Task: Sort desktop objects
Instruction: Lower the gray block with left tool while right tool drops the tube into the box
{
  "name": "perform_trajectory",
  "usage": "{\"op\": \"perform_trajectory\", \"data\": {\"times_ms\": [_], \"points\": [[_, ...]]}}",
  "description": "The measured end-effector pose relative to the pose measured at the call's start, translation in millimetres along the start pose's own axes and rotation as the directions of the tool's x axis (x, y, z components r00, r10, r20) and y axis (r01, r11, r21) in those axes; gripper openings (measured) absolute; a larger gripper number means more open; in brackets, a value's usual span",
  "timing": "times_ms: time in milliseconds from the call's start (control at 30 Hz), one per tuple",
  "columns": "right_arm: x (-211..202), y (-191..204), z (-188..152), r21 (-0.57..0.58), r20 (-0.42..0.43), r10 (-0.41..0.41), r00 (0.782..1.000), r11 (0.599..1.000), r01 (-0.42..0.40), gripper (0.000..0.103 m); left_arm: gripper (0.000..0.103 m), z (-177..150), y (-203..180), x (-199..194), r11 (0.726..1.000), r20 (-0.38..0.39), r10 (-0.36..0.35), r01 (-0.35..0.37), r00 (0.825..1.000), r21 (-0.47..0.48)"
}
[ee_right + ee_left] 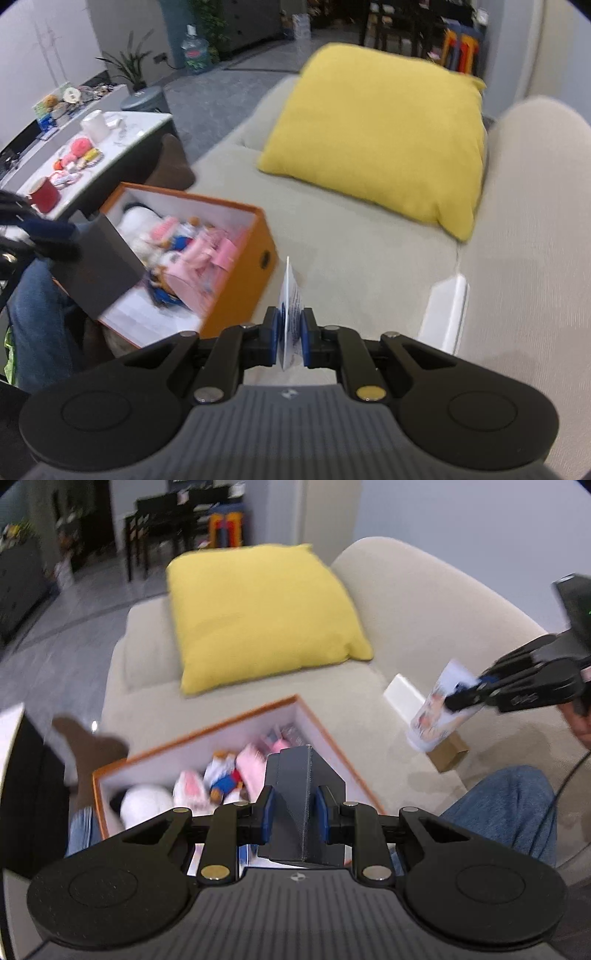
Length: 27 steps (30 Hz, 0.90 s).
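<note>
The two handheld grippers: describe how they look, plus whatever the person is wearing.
Both are matte black plastic. The left gripper and right gripper have blue pads on their fingers, angular linkage arms with silver and brass-coloured pivot pins, two round discs at the base and a ribbed grey body with a small logo. A thin black cable trails nearby. The person wears blue jeans.

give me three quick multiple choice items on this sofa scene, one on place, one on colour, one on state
1. Where does the yellow cushion lie?
A in the box
B on the sofa
C on the floor

2. What colour is the outside of the toy box?
A orange
B green
C black

3. What is the right gripper doing?
A standing wide open
B clamping a thin printed card
C gripping the cushion

Key: 1 B, it rests on the beige seat; 2 A, the side wall is orange; 3 B, the card sits pinched between the blue pads.
</note>
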State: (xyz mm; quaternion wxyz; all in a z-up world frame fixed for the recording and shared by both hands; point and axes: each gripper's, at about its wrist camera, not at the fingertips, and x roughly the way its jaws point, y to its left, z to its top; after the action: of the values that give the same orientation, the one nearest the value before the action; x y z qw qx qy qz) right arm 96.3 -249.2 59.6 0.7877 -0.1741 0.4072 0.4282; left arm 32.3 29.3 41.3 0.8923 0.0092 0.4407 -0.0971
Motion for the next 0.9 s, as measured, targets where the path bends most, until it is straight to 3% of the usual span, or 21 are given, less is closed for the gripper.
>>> {"op": "perform_trajectory", "data": {"times_ms": [233, 467, 600, 733, 900], "points": [[-7, 43, 21, -0.051, 0.048, 0.093, 0.995, 0.995, -0.09, 0.013, 0.027, -17, 15, 28, 0.986, -0.012, 0.007, -0.009, 1.0, -0.169], [22, 69, 25, -0.02, 0.021, 0.161, 0.987, 0.987, -0.16, 0.012, 0.027, -25, 9, 62, 0.976, 0.002, 0.052, -0.05, 0.999, -0.211], [47, 78, 23, 0.002, -0.052, 0.126, 0.991, 0.992, -0.126, 0.013, 0.027, -32, 16, 65, 0.969, -0.001, 0.054, -0.052, 0.999, -0.243], [70, 92, 25, -0.049, -0.112, 0.036, 0.993, 0.998, -0.042, 0.012, 0.027, -40, 21, 62, 0.962, 0.01, 0.033, -0.029, 0.999, -0.272], [100, 109, 28, -0.13, -0.201, -0.045, 0.979, 0.991, 0.018, 0.012, 0.027, -48, 26, 61, 0.961, 0.014, 0.029, -0.024, 0.999, -0.277]]}}
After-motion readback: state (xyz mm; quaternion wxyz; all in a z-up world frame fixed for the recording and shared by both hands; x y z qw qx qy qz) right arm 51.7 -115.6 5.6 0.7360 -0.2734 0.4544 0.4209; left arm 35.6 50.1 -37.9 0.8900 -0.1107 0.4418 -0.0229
